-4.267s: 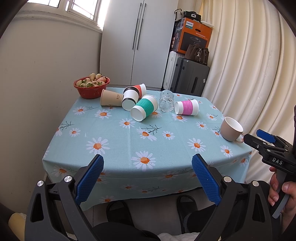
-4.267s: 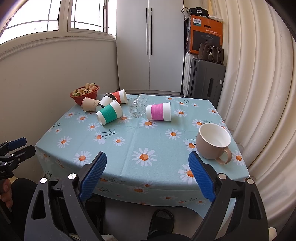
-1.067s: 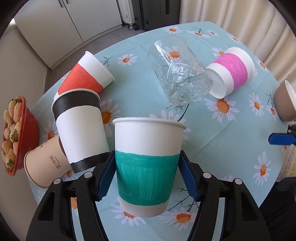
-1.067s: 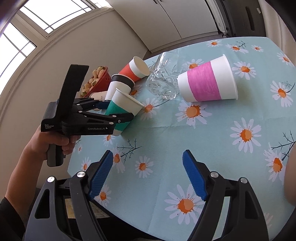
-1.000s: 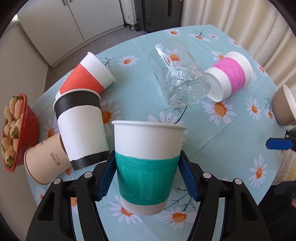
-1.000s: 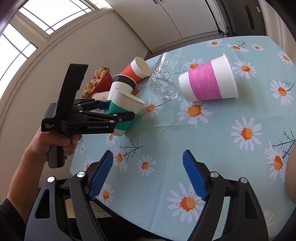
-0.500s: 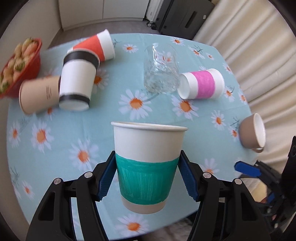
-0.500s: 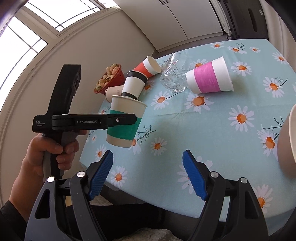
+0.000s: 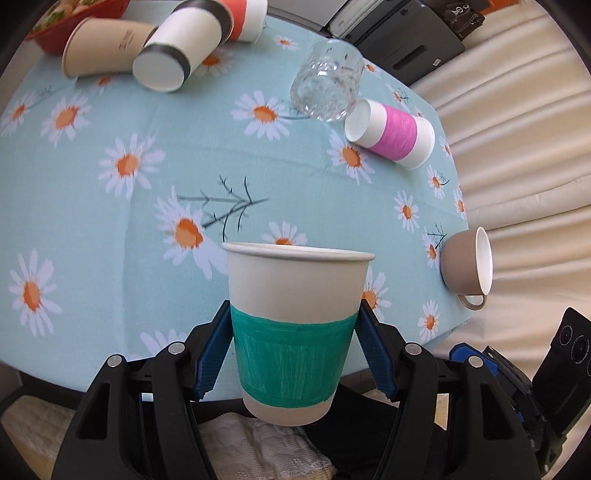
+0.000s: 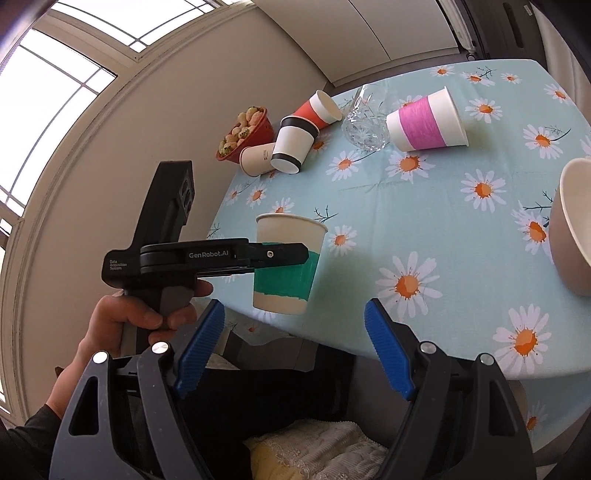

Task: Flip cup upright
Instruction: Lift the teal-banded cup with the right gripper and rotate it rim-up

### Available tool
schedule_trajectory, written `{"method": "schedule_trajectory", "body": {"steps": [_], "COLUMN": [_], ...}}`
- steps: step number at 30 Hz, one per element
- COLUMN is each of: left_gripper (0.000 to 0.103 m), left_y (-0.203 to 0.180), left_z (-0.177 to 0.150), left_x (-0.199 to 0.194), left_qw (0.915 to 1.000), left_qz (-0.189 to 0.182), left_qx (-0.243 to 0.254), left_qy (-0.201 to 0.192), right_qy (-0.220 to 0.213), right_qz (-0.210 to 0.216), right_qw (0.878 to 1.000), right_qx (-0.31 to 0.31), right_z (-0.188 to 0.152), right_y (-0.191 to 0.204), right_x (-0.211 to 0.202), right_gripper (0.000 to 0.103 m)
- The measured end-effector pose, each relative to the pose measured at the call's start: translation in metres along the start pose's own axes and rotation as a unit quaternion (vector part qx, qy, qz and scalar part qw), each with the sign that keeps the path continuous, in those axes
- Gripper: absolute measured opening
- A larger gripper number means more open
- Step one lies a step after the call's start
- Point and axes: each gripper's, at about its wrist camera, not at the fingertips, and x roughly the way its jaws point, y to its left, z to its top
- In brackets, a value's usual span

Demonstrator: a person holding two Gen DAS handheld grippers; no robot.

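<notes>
My left gripper [image 9: 295, 350] is shut on a white paper cup with a green band [image 9: 295, 332]. The cup is upright, mouth up, and hangs in the air over the near edge of the table [image 9: 110, 229]. The right wrist view shows the same cup [image 10: 286, 262] held by the left gripper [image 10: 284, 254] above the table's near left edge. My right gripper [image 10: 295, 350] is open and empty, low in front of the table.
Lying on their sides are a pink-banded cup [image 9: 391, 133], a clear glass [image 9: 327, 86], a black-banded cup [image 9: 177, 48], a red cup [image 9: 245, 18], a tan cup [image 9: 99, 44] and a beige mug [image 9: 467, 264]. A red bowl of fruit [image 10: 245, 133] stands far left.
My left gripper has drawn the green-banded cup back toward the near table edge and lower, keeping it upright. The right gripper has stayed open and shifted slightly.
</notes>
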Motion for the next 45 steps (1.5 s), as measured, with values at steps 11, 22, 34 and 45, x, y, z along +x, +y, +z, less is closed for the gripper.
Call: {"method": "schedule_trajectory", "body": {"steps": [11,22,34,45], "left_gripper": [0.064,0.081,0.081,0.081], "left_y": [0.008,0.008,0.031,0.061], "left_z": [-0.006,-0.001,-0.032,-0.098], "left_x": [0.014,-0.004,-0.058,-0.091], "left_qw": [0.9998,0.9996,0.9975,0.9915], "left_qz": [0.02,0.02,-0.024,-0.078], "left_qx": [-0.001,0.017,0.014,-0.008], "left_qy": [0.003,-0.014,-0.064,-0.104], "right_qy": [0.02,0.027,0.039,0.098], "right_qz": [-0.002,-0.009,-0.028,-0.039], "right_qw": [0.999,0.999,0.998,0.991], "right_qx": [0.027,0.032,0.035,0.08], "right_z": [0.0,-0.001,0.006,0.031], "right_y": [-0.014,-0.012,0.008,0.001], "right_x": [0.005,0.009,0.026,0.096], "right_gripper": [0.078,0.078,0.085,0.086]}}
